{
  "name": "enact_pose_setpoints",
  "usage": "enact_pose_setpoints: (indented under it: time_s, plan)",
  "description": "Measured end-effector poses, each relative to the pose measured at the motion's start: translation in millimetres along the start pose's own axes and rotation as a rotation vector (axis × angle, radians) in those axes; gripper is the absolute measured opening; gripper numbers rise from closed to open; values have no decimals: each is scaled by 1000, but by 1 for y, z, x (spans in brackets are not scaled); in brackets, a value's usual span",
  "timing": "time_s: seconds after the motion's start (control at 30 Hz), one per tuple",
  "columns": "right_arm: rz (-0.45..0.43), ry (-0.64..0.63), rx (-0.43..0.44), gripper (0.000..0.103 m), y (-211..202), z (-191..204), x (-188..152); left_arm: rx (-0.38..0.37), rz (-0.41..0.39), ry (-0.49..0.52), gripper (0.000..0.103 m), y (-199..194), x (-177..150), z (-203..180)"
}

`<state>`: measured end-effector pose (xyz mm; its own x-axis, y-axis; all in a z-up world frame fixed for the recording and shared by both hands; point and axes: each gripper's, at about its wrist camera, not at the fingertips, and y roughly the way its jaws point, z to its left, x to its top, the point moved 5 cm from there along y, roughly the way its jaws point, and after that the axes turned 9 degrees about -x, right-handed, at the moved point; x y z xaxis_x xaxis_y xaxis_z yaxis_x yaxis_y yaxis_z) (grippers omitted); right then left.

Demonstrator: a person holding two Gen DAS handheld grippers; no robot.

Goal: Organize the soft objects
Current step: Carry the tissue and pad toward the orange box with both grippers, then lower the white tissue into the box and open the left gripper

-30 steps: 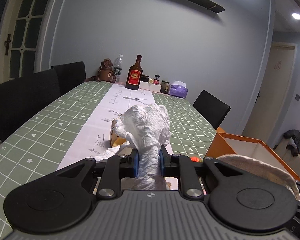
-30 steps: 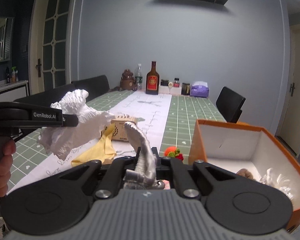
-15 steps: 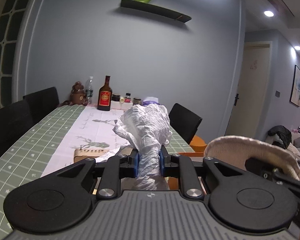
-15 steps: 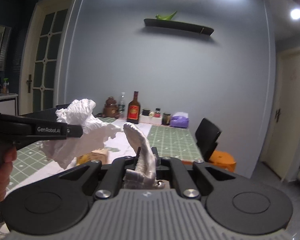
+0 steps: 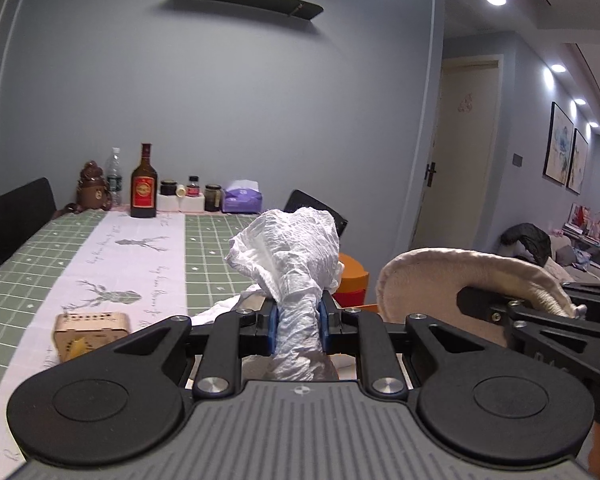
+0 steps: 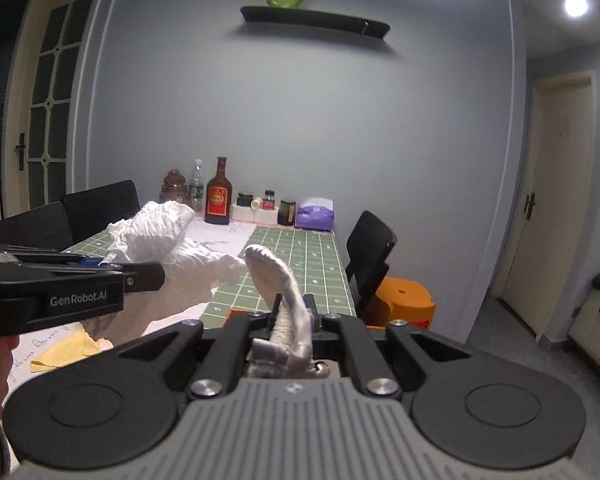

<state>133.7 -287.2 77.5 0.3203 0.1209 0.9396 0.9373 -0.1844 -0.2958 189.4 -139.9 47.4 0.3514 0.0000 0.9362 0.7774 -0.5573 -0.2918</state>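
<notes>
Two soft things are held aloft above the counter (image 5: 28, 264): a crumpled white paper towel (image 5: 292, 256) is pinched by the left gripper (image 5: 298, 322), and a beige fabric pouch (image 6: 278, 280) is clenched in the right gripper (image 6: 290, 320). Both are judged to be kept raised for carrying clear of the clutter toward storage.

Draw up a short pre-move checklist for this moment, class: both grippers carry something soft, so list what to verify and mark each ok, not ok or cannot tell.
1. Left gripper clamped on crumpled white tissue: ok.
2. Right gripper clamped on beige fabric pouch: ok.
3. Both items lifted clear of the green checked table: ok.
4. Drop-off container in view: not ok.
5. Grippers apart, not colliding: ok.
6. Yellow cloth left on the table, not yet collected: ok.
</notes>
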Motion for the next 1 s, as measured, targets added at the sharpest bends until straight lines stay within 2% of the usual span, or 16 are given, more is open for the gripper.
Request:
enact_pose_setpoints:
  time_s: [0.17,0.53,0.6,0.63,0.67,0.73,0.93,1.0]
  plan:
    - [53,17,-49,4,29,-20,-3,-58,54,-36,22,28,-4,-15]
    - [142,51,-108,4,65,-53,-19,0,184,-21,22,99,-40,-34]
    - [145,49,-109,4,68,-54,-20,-37,256,-50,22,111,-45,-32]
    - [147,48,-111,4,70,-55,-19,-67,261,-96,22,113,-46,-30]
    - [148,46,-112,4,71,-55,-20,-73,256,-121,22,115,-45,-27]
    - [153,42,-112,4,73,-54,-20,-36,266,-98,22,119,-45,-27]
    - [159,26,-105,4,76,-50,-20,54,266,-58,33,124,-44,-33]
    - [158,22,-104,4,72,-51,-20,57,267,-65,54,123,-44,-33]
